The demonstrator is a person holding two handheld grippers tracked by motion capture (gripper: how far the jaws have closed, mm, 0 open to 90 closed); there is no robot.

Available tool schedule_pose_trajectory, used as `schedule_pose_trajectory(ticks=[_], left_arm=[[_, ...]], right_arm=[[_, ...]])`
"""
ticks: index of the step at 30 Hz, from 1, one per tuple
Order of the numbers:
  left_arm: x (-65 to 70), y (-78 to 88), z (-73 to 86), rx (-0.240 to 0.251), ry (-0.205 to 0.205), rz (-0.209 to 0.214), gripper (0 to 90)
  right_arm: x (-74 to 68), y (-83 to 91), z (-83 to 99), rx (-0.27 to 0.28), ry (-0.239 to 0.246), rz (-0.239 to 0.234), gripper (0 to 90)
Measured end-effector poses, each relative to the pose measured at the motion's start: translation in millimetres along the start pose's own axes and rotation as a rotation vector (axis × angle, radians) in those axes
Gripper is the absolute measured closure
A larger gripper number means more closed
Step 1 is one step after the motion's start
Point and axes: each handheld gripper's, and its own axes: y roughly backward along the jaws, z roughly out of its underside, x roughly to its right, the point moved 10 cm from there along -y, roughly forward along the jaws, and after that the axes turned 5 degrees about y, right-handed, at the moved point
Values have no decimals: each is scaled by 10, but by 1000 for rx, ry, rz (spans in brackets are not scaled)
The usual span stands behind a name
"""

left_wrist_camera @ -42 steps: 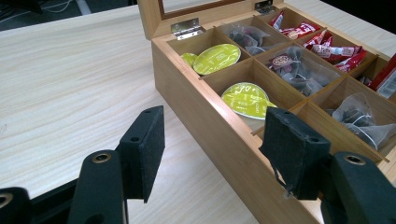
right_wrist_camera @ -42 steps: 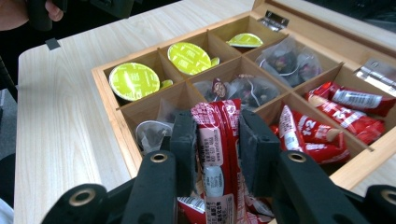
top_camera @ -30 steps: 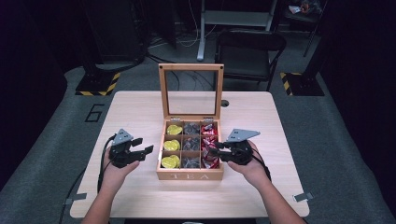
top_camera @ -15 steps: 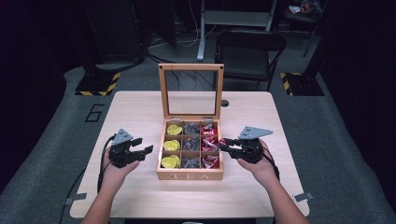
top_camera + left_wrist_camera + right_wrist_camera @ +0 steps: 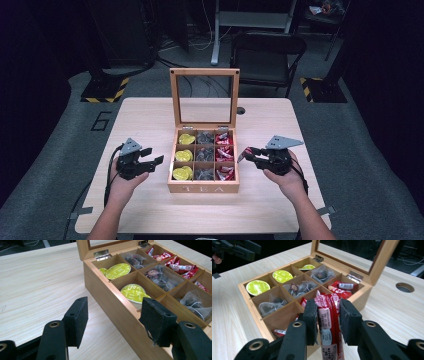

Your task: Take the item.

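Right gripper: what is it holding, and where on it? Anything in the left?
The right gripper clamps red sachets across their middle. The left gripper holds nothing, its jaws apart.

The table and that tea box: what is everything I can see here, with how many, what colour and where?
Table: one, light wood, under everything.
Tea box: one, wooden, mid-table, glass lid upright, nine compartments.
Yellow-green capsules: several, left column of the box.
Clear mesh tea bags: several, dark contents, middle column.
Red sachets: several, right column.
Held red sachet: one, red and white, pinched in the right tongs, just right of the box.
Chair: one, black, behind the table.
Left tongs: black, open, left of the box.
Right tongs: black, shut on the sachet.
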Motion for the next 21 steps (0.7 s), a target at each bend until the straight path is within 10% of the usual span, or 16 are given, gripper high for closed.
schedule_pose_trajectory(ticks=[21], left_arm=[[-18,19,-7,7,11,-4,392]], right_arm=[[204,104,360,-38,-36,72,687]])
